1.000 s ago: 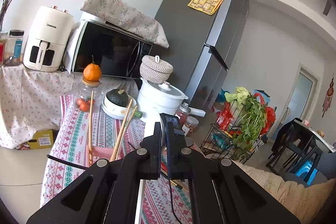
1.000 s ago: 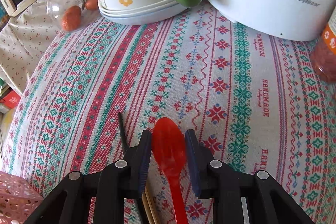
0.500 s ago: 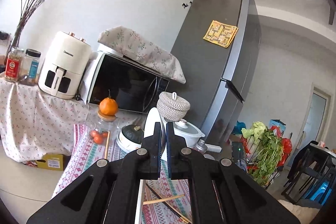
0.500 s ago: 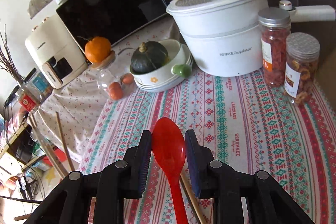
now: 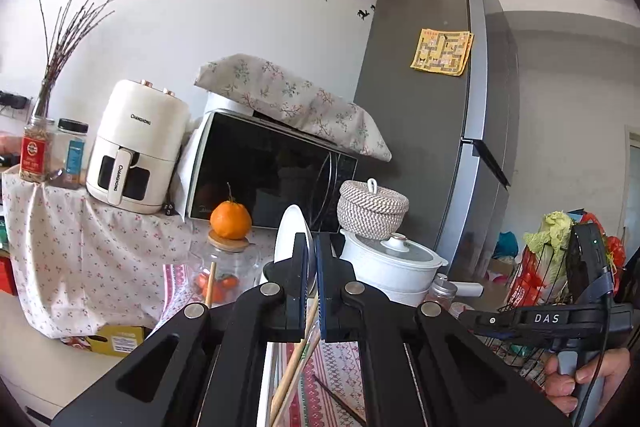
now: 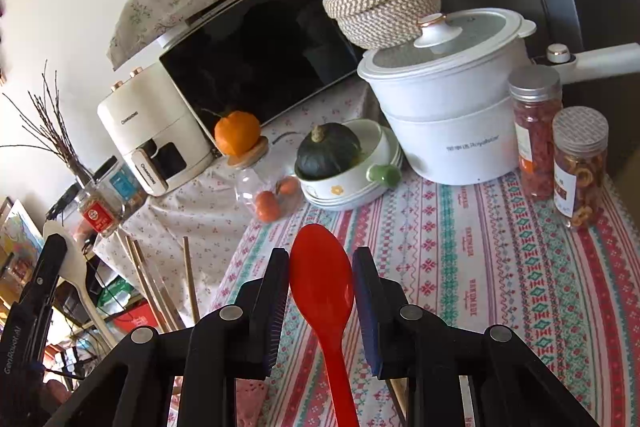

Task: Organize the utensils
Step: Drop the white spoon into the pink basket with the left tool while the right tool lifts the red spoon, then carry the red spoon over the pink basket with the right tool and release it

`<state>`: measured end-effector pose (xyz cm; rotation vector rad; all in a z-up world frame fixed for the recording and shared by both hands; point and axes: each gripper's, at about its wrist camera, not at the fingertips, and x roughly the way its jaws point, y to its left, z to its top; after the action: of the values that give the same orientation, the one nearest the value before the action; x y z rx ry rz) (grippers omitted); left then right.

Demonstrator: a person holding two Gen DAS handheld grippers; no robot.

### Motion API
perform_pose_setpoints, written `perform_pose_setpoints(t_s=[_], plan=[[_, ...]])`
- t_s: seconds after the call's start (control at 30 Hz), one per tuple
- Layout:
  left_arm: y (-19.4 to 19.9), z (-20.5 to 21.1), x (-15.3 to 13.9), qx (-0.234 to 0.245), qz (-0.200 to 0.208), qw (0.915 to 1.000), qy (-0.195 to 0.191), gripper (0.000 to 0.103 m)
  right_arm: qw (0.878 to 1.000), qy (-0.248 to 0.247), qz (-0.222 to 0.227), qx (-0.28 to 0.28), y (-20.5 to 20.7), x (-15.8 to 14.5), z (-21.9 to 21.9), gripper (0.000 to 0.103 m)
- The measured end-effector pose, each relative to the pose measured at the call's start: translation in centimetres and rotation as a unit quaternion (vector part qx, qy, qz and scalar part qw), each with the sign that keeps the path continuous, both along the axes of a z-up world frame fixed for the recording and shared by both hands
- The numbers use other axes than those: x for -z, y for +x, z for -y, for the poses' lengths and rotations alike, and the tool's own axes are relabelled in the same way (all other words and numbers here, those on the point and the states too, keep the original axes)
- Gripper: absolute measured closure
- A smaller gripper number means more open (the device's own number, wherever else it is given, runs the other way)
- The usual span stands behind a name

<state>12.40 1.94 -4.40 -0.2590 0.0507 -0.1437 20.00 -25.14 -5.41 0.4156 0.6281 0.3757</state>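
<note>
— Two spoons, one to each hand? Where are they?

— Yes. The left gripper (image 5: 311,259) has its jaws pressed nearly together on a white spoon (image 5: 289,233), whose bowl stands up past the fingertips against the dark microwave (image 5: 264,171). The right gripper (image 6: 320,281) is clamped on a red spoon (image 6: 322,285): the bowl sits between the two pads, touching both, and the handle runs back toward the camera.

— Are both grippers off the counter?

— Both are held in the air above the counter (image 6: 500,267) with its striped embroidered cloth. In the right wrist view the left gripper shows at the far left edge with the white spoon (image 6: 70,259) sticking up out of it.

— And the other utensils?

— Several wooden chopsticks (image 6: 160,291) stand upright just left of the right gripper; I cannot tell what holds them, though a bit of pink lattice (image 6: 248,403) shows low between the fingers. In the left wrist view, chopsticks (image 5: 296,359) rise behind the gripper's fingers as well.

— What else is on the counter?

— A white electric pot (image 6: 452,107) with a lid, a woven basket (image 6: 380,3) behind it, two jars of dried snacks (image 6: 560,147) to its right, and a dark green squash (image 6: 328,151) in a white dish (image 6: 360,179). An orange (image 6: 237,131) rests on a glass jar (image 6: 264,191). A cream air fryer (image 5: 136,147) stands beside the microwave.
</note>
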Motion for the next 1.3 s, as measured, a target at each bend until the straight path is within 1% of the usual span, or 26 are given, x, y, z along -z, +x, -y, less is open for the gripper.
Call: perform_pose_setpoints(t_s=[0.17,0.33,0.43,0.47,0.5,0.53,0.57,0.63,0.67,0.73,0.8,0.9,1.0,1.03,1.07,1.13,1.2,1.3], plan=[[0.8,0.2,1.6,-0.02,0.011,0.9993,0.029,0.1,1.0,-0.003,0.003,-0.002,0.0,0.2,-0.4,0.074],[1.5,-0.3,3.4,-0.026,-0.014,0.9992,0.028,0.098,1.0,-0.009,0.015,-0.002,-0.6,-0.2,-0.8,0.074],[1.7,-0.5,4.1,-0.026,-0.036,0.9987,0.026,0.098,1.0,-0.009,0.025,0.0,-1.1,-0.7,-1.0,0.074],[1.8,-0.6,4.2,-0.025,-0.044,0.9985,0.022,0.097,1.0,-0.007,0.028,0.001,-1.2,-0.9,-1.0,0.074],[1.7,-0.6,4.2,-0.024,-0.049,0.9983,0.022,0.094,0.999,-0.004,0.032,0.002,-1.4,-1.1,-1.1,0.074],[1.6,-0.7,4.1,-0.023,-0.051,0.9982,0.021,0.084,0.999,-0.001,0.036,0.003,-1.6,-1.4,-1.1,0.074],[1.3,-0.8,3.9,-0.018,-0.051,0.9984,0.018,0.07,0.999,0.003,0.041,0.006,-1.8,-1.7,-1.2,0.074],[0.7,-0.9,3.3,-0.017,-0.053,0.9984,0.013,0.056,0.998,0.01,0.053,0.01,-2.2,-2.5,-1.4,0.074],[0.4,-0.9,2.8,-0.013,-0.055,0.9984,0.01,0.054,0.998,0.014,0.059,0.013,-2.4,-3.1,-1.5,0.074],[-0.2,-0.8,1.5,-0.006,-0.065,0.9978,0.012,0.053,0.997,0.022,0.076,0.018,-3.2,-4.2,-1.9,0.074],[-1.2,-0.9,-0.2,0.003,-0.071,0.9974,0.011,0.051,0.995,0.029,0.098,0.021,-4.3,-5.7,-2.5,0.074],[-3.4,-1.3,-3.2,0.005,-0.079,0.9968,0.015,0.047,0.99,0.044,0.135,0.023,-6.2,-8.0,-3.6,0.074],[-5.7,-2.4,-5.7,0.005,-0.108,0.9939,0.021,0.044,0.984,0.051,0.17,0.023,-8.2,-9.9,-5.3,0.073],[-6.1,-3.0,-6.3,0.005,-0.122,0.9921,0.026,0.04,0.982,0.053,0.179,0.022,-8.7,-10.3,-6.1,0.073],[-6.6,-3.6,-6.6,0.005,-0.14,0.9896,0.033,0.034,0.981,0.056,0.187,0.022,-9.1,-10.7,-6.8,0.073],[-6.8,-5.2,-6.7,0.002,-0.181,0.9827,0.041,0.027,0.977,0.066,0.2,0.025,-9.7,-11.1,-8.5,0.073],[-6.8,-7.1,-6.1,0.001,-0.216,0.9756,0.038,0.026,0.973,0.072,0.215,0.033,-10.1,-11.1,-10.3,0.073],[-7.1,-10.3,-4.9,-0.01,-0.237,0.9713,0.014,0.026,0.965,0.077,0.243,0.067,-10.5,-10.6,-12.9,0.073]])
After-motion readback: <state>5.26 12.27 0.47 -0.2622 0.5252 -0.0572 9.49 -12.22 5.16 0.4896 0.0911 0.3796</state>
